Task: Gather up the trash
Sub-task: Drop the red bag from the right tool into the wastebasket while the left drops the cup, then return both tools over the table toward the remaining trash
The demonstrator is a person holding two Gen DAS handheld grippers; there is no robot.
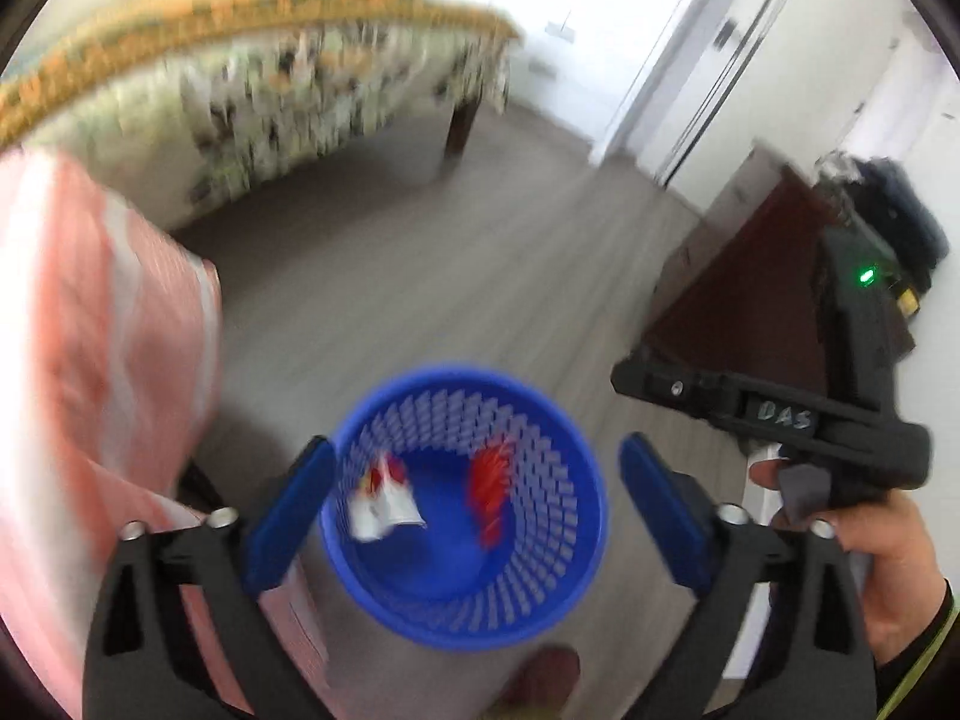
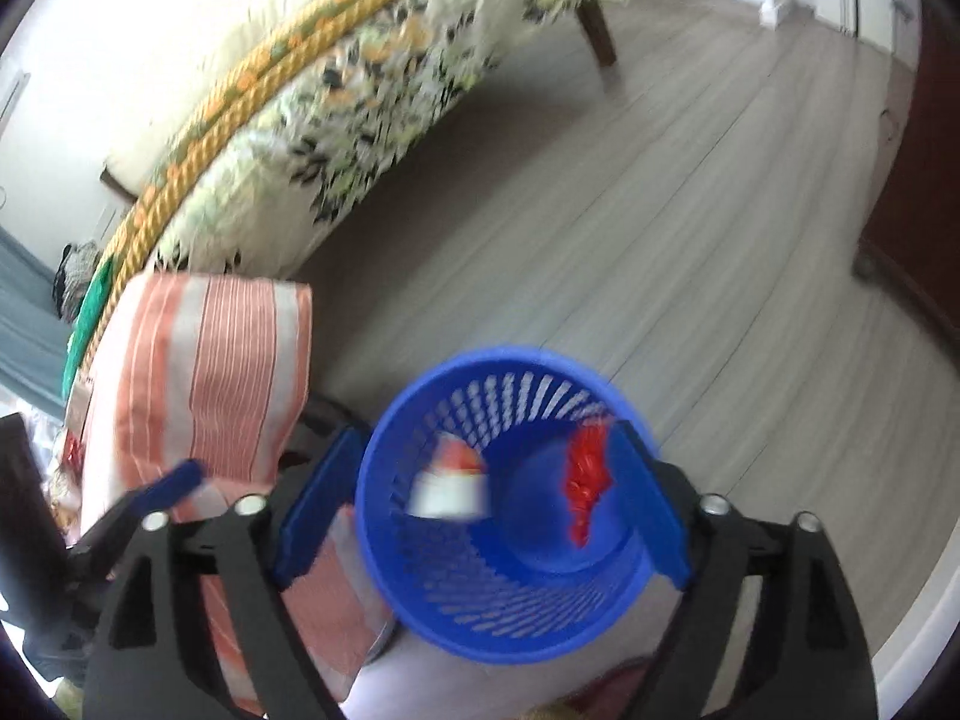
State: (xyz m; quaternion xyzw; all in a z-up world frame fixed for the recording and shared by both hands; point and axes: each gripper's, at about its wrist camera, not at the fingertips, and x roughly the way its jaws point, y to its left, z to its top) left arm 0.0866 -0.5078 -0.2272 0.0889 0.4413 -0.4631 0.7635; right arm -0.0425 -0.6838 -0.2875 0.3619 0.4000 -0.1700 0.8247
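We see a glossy blue plastic mesh wastebasket (image 1: 462,504) at lower centre, striped woven cloth (image 2: 210,372) at left, and matt grey wood-grain flooring (image 2: 660,228).

You have one legible marking here. In your left wrist view, the black body of the right gripper (image 1: 774,414) carries a small dark label with hand-drawn pale letters that read "DAS"; motion blur softens the strokes, so take that reading with some caution. A white and red wrapper (image 1: 384,498) in the blue basket (image 1: 468,618) shows red patches that could be print, but you cannot read any of it. Your right wrist view offers no legible text, number, brand or sign on any surface.
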